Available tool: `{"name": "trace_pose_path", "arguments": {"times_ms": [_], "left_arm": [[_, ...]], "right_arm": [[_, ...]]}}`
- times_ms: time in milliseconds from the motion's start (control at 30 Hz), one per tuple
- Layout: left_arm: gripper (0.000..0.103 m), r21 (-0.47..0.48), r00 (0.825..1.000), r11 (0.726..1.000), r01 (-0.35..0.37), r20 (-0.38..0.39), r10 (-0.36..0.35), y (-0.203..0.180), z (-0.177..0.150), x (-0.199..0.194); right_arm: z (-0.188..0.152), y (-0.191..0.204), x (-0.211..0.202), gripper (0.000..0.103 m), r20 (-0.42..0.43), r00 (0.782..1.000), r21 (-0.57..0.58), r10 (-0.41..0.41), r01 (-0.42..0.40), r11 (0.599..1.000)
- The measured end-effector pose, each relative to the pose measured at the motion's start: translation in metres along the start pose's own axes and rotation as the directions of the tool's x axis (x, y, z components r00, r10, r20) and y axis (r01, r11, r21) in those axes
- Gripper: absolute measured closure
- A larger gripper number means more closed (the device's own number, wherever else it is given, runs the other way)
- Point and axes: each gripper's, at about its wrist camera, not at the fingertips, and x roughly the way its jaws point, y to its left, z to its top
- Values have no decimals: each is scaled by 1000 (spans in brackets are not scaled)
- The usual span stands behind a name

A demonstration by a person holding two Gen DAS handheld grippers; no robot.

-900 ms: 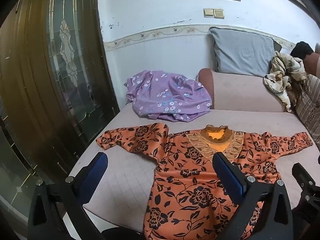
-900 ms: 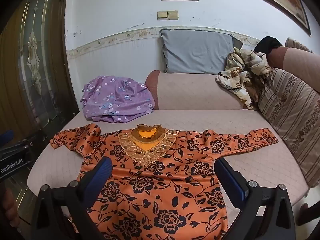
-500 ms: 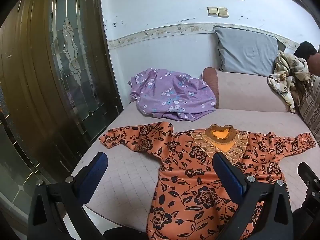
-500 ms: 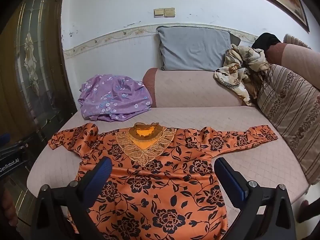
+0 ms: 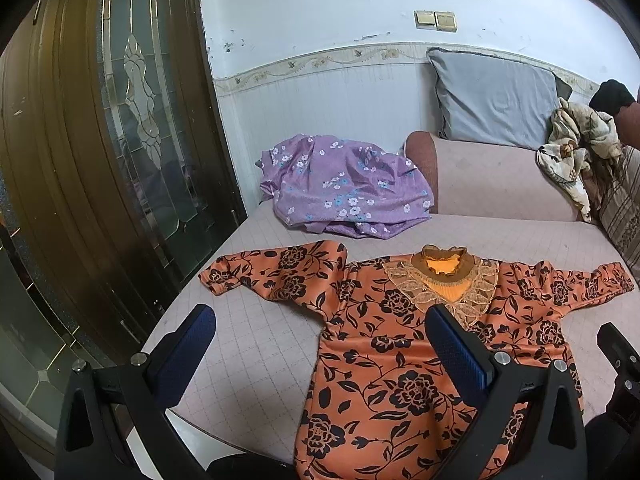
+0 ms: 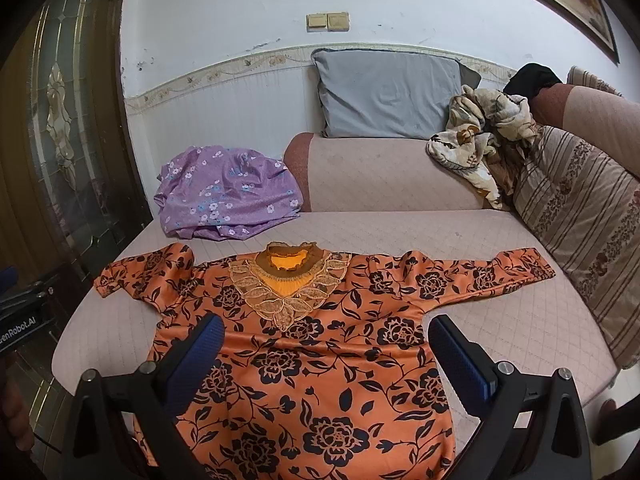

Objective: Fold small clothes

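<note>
A: Any writing? On the left gripper's body, at the right wrist view's left edge, white letters read roughly "enRobot.AI", cut off by the frame.

B: Agreed. Largest first: the sofa seat (image 6: 540, 312) has a pinkish quilted cover with a grid pattern. The orange floral top (image 6: 320, 344) lies flat on it, sleeves spread, lace collar away from the cameras; its hem is cut off below.

A: Behind it, a crumpled purple flowered cloth (image 6: 228, 196), shiny. A grey pillow (image 6: 388, 96) leans against the wall.

B: Left gripper (image 5: 320, 344) and right gripper (image 6: 326, 350) both hover above the top, blue ribbed pads spread wide, grasping nothing.
</note>
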Motion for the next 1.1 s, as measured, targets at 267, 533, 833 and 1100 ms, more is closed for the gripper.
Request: {"name": "trace_pose_path", "arguments": {"times_ms": [267,533,833,1100], "left_arm": [[0,5,1000,1000,2,-13,-2,-6,-3,6],[0,4,1000,1000,6,-22,-6,-7,-6,10],[0,9,999,1000,10,-42,-10,-9,-7,15],[0,9,999,1000,13,-51,-12,-7,-7,18]], "right_arm": [[-2,-2,6,0,-17,1000,7,-4,4,1000],[-3,-2,9,0,-30,1000,10,-6,7,1000],[-4,-4,16,0,-51,999,18,-9,10,1000],[-5,-3,21,0,-62,998,22,-8,9,1000]]}}
